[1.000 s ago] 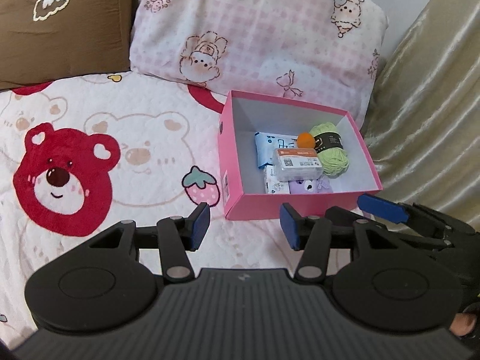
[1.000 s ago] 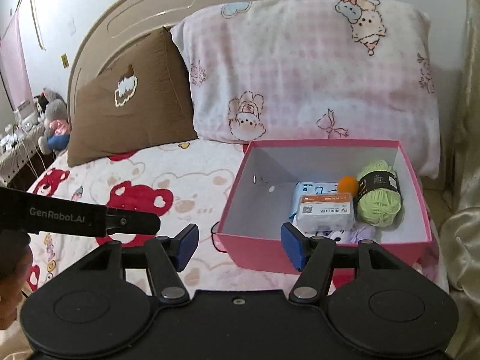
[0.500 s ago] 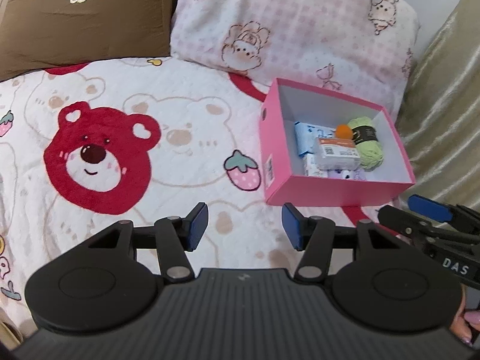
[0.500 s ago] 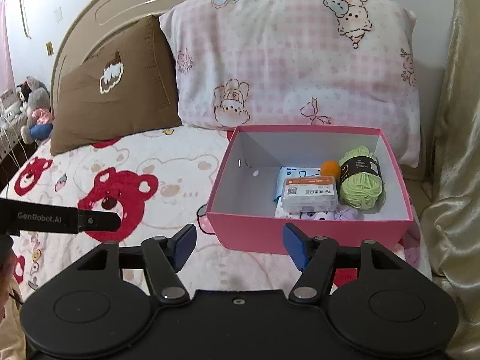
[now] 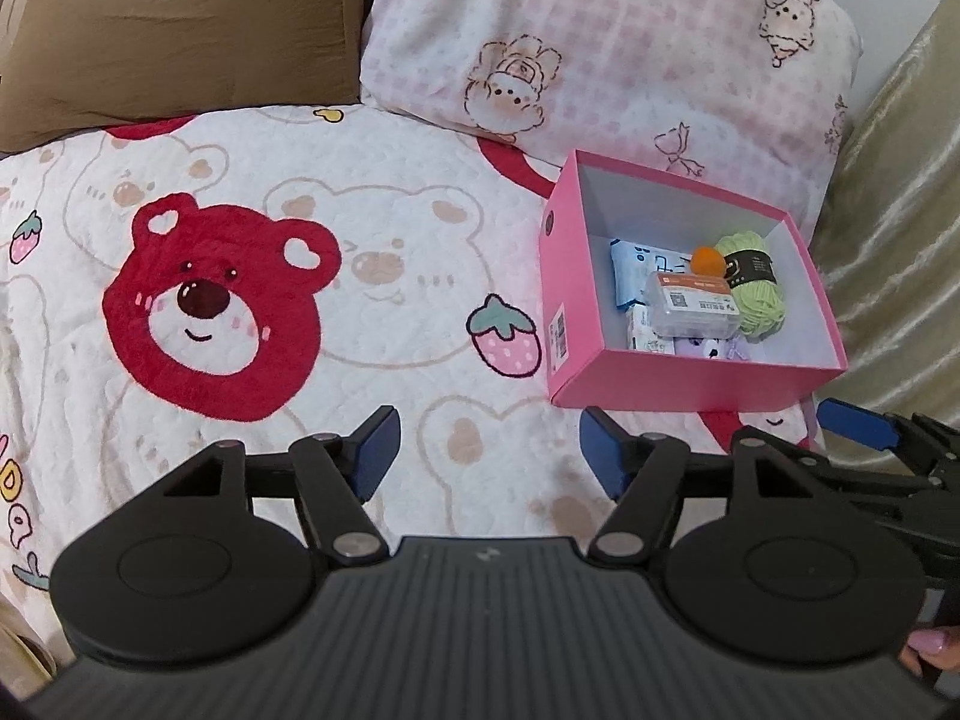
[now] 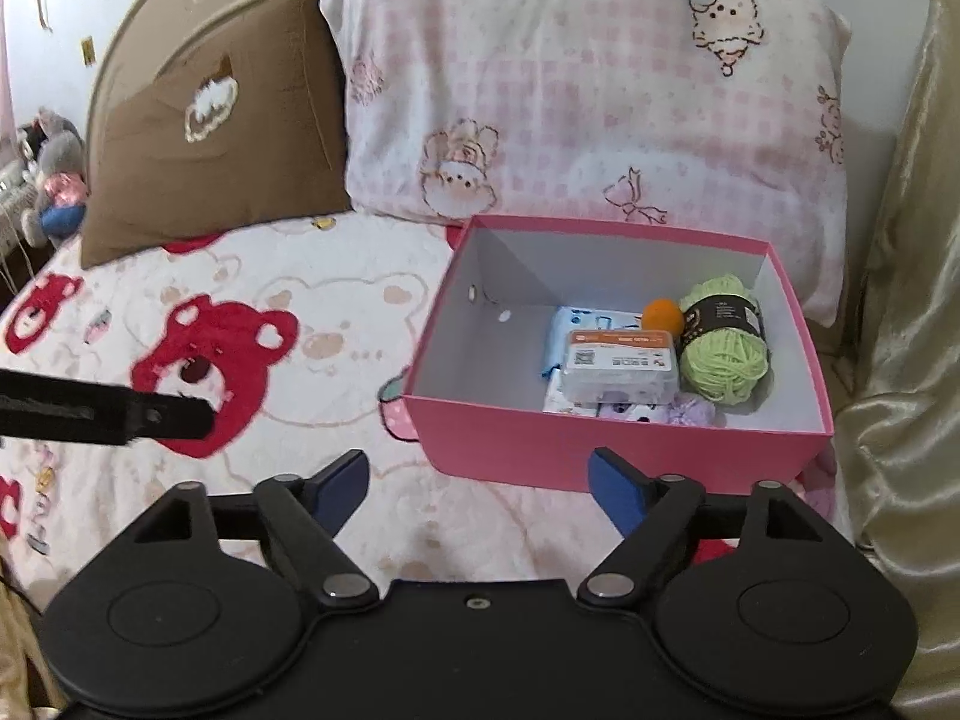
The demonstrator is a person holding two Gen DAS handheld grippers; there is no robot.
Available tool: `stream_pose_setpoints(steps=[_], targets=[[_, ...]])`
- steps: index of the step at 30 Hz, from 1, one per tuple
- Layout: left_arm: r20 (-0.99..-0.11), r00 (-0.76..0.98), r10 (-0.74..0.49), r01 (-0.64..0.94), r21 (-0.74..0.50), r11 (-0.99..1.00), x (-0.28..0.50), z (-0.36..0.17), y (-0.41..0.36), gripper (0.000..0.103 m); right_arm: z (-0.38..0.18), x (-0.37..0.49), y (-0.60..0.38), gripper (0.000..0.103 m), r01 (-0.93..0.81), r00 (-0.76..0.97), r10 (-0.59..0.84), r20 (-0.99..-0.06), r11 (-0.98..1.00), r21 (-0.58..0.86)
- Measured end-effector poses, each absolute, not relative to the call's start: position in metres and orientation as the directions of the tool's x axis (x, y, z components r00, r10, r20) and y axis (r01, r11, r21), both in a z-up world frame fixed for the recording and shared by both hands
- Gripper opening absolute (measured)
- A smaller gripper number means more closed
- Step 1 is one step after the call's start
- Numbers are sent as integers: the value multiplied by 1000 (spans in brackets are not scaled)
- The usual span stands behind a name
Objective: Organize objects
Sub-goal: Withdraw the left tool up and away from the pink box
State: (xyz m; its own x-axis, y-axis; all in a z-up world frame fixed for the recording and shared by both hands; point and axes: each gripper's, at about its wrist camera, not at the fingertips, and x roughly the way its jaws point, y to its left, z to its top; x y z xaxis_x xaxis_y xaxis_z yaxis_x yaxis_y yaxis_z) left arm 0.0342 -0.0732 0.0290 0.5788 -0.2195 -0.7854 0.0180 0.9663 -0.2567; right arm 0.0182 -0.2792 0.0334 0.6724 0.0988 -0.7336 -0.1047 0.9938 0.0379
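Note:
A pink box (image 5: 696, 387) (image 6: 600, 444) sits on the bear-print bedspread (image 5: 372, 312) at the right, in front of the pink pillow. Inside lie a green yarn ball (image 6: 723, 354) (image 5: 753, 291), a small orange ball (image 6: 662, 315), a clear plastic case with an orange label (image 6: 618, 363) (image 5: 693, 306), blue-and-white packets (image 6: 570, 324) and a purple plush (image 6: 690, 411). My left gripper (image 5: 489, 453) hovers over the bedspread, left of and nearer than the box, jaws opening with nothing between them. My right gripper (image 6: 477, 483) hangs just before the box's near wall, jaws opening and empty.
A brown cushion (image 5: 174, 30) and a pink checked pillow (image 5: 600, 42) lean at the headboard. A shiny beige curtain (image 6: 900, 300) hangs at the right. Plush toys (image 6: 51, 180) sit past the bed's left edge. A person's fingertip (image 5: 930, 657) shows at lower right.
Both grippers' jaws have spread wider. In the left wrist view the box slid right and farther off. In the right wrist view the box came slightly nearer.

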Motion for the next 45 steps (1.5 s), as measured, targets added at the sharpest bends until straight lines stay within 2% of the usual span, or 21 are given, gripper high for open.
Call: stream_pose_setpoints(steps=[3,6,13,29,38,45], targets=[[-790,576,-209,7,-252,968,35,29,-71,70,32,19,-281,93,-100,664,112,-739,993,61],[-781,595,-189,5,-231,973,33,31,-70,82,33,19,-281,94,-89,663,108,-741,994,66],[-782,597,-179,-1,-223,975,31,33,-67,100,39,18,-274,94,-79,658,82,-748,996,39],[-858,499,-119,-42,-161,986,30,30,-62,102,38,15,-269,94,-37,627,37,-778,999,18],[-864,495,-97,-36,-132,991,16,34,-55,102,43,13,-259,94,-18,641,-37,-767,998,-63],[-871,485,-84,-31,-113,993,12,32,-52,102,40,9,-261,94,-11,619,-10,-785,1000,-22]])
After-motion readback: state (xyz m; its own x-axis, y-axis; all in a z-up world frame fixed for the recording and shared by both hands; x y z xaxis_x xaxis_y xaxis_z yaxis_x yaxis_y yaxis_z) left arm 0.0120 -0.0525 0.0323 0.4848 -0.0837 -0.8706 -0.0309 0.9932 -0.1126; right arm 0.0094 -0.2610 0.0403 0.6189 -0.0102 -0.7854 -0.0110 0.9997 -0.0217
